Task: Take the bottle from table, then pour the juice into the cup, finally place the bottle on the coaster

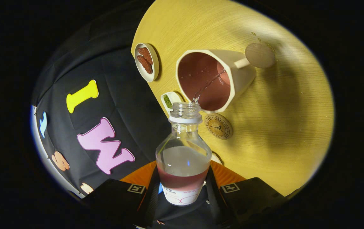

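Note:
My gripper [182,187] is shut on a clear plastic bottle [183,152], both fingers pressing its lower body. The bottle is tipped, its open neck [185,112] at the rim of a cream cup [215,78]. A thin stream of liquid [209,86] runs from the neck into the cup, whose inside holds reddish juice. Some reddish juice sits low in the bottle. A round brown coaster [219,126] lies on the yellow wooden table [280,121], right beside the cup and just beyond the bottle's shoulder.
A small white dish with dark red pieces [146,62] sits near the table's edge. A little white dish with green bits [170,101] lies by the bottle neck. A round wooden lid [260,55] rests beyond the cup, with a few drops near it.

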